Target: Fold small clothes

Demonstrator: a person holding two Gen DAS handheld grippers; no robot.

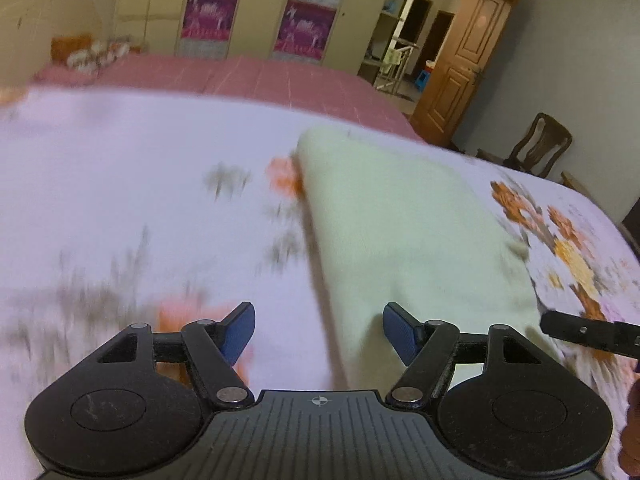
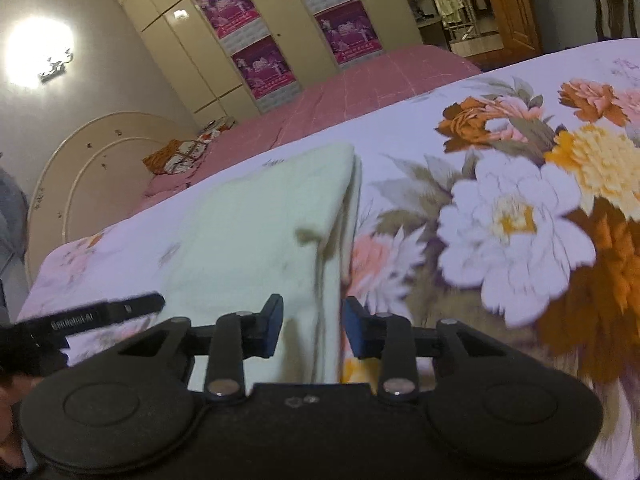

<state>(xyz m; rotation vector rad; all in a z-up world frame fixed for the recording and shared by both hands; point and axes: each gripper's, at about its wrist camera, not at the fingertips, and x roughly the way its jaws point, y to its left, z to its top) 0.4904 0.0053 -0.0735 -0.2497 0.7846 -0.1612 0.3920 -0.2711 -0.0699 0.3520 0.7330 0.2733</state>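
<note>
Bed (image 2: 520,208) with floral sheet carries the pale green garment (image 2: 256,220), already folded into a layered rectangle toward 12 o'clock, seemingly near done though blur hides detail. Left tongs (image 1: 319,330) gape wide and empty; right tongs (image 2: 312,330) stand narrower, straddling its near edge, perhaps for a last fold.

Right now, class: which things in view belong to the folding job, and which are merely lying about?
Job in hand:
pale green garment, folded on the floral bedsheet
left gripper, jaws open
right gripper, jaws open

Lying about:
pink bed
wardrobe posters
wooden door
chair
</note>
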